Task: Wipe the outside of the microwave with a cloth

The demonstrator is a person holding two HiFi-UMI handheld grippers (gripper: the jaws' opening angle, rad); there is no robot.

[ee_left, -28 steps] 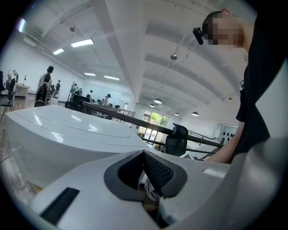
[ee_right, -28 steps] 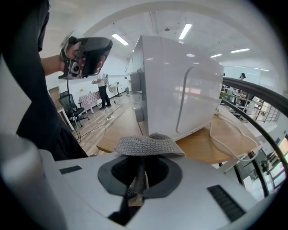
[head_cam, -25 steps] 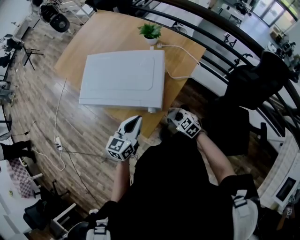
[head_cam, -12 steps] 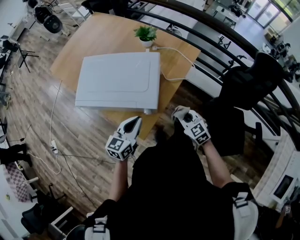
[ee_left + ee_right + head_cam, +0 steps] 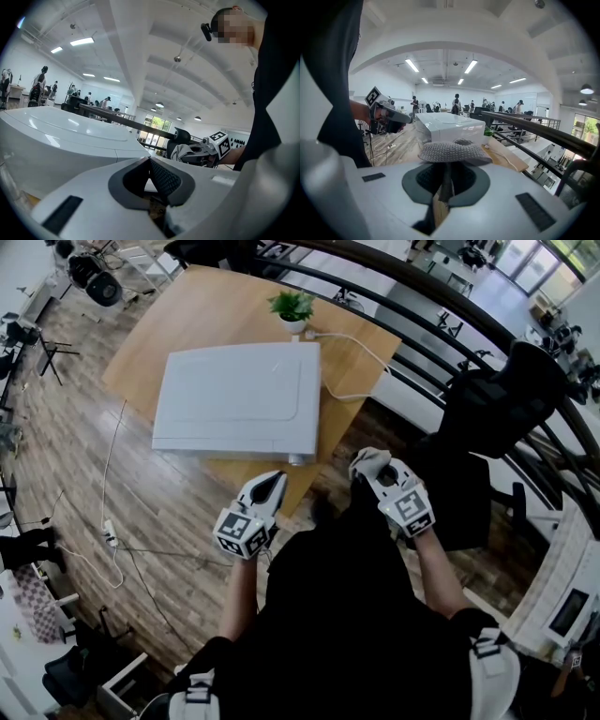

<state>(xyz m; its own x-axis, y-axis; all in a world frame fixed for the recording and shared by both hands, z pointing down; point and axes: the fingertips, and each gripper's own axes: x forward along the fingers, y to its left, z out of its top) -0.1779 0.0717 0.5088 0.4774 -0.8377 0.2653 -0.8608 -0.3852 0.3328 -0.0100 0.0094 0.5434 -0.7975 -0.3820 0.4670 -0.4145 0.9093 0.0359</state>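
The white microwave (image 5: pixel 239 399) lies on a wooden table (image 5: pixel 211 310), seen from above; it also shows in the left gripper view (image 5: pixel 61 136) and, farther off, in the right gripper view (image 5: pixel 450 124). My right gripper (image 5: pixel 364 465) hovers off the table's near corner, to the right of the microwave, shut on a grey knitted cloth (image 5: pixel 452 152) that bunches over the jaw tips (image 5: pixel 367 457). My left gripper (image 5: pixel 273 478) is held just in front of the microwave's near edge, jaws closed together with nothing between them (image 5: pixel 150 161).
A small potted plant (image 5: pixel 292 307) stands at the table's far edge beside a white cable (image 5: pixel 361 343). A black office chair (image 5: pixel 492 404) and a dark railing (image 5: pixel 422 310) lie to the right. A power strip and cords (image 5: pixel 108 535) trail on the wooden floor.
My right gripper has drifted to the right and slightly back toward the body, the cloth still in it. The left gripper has stayed where it was.
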